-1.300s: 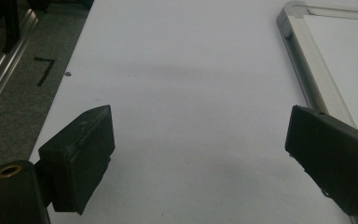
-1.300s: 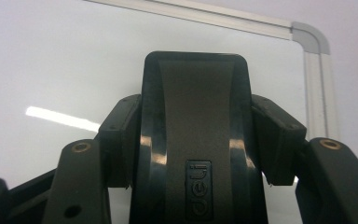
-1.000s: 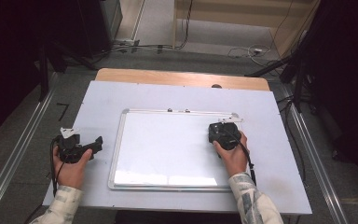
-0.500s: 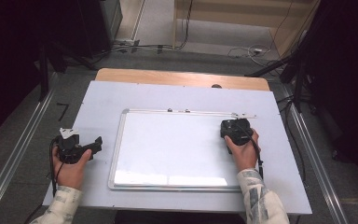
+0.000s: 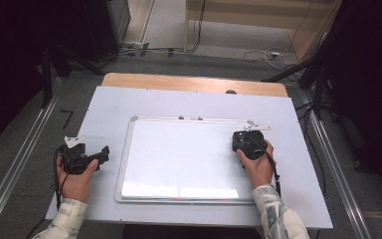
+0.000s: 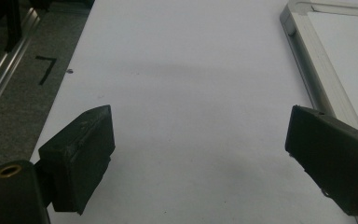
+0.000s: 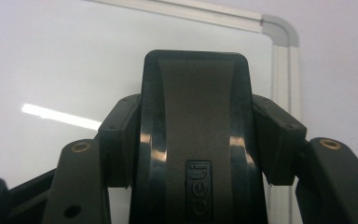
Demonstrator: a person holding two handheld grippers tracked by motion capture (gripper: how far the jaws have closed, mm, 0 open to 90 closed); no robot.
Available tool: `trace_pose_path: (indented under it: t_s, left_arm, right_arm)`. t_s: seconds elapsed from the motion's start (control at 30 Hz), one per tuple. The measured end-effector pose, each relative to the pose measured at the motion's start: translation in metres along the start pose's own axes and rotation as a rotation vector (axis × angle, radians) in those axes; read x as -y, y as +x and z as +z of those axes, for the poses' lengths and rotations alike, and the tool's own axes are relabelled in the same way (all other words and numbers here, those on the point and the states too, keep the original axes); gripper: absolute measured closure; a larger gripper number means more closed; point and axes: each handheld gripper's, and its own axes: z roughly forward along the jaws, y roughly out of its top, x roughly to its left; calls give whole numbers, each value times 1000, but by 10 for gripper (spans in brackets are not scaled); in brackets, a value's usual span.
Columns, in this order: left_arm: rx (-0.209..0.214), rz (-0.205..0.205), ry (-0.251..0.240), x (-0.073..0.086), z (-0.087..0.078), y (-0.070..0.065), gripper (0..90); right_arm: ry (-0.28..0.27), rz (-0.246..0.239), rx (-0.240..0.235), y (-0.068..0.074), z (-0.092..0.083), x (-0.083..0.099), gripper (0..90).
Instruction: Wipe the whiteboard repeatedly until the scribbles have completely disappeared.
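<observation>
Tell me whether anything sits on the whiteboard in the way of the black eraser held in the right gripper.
Nothing visible does. The right gripper clamps the black plastic eraser near the far right corner of the aluminium-framed whiteboard, whose surface lies bare.

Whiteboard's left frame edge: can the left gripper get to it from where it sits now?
Probably yes. The left gripper is open on bare table, and the whiteboard frame lies just beside its right-hand jaw with nothing between them. The right gripper, shut on a black eraser, is at the far corner.
</observation>
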Motion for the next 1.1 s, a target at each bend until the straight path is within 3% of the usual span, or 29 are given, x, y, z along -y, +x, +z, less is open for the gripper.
trace_pose_path:
  t_s: [0.4, 0.63, 0.9, 0.97, 1.1]
  left_arm:
    - [0, 5, 4, 0, 1, -2, 88]
    - [0, -1, 2, 0, 0, 0, 88]
    - [2, -1, 0, 0, 0, 0, 88]
    - [1, -3, 1, 0, 0, 0, 88]
    - [4, -5, -3, 0, 0, 1, 88]
  right_arm:
    - [-8, -89, -75, 31, -19, 21, 385]
    - [-12, -108, -102, 19, -15, 17, 384]
    - [-7, -86, -71, -2, -2, 3, 384]
    - [-2, -62, -49, -11, 3, -2, 384]
    - [-3, -61, -33, -9, 2, -1, 384]
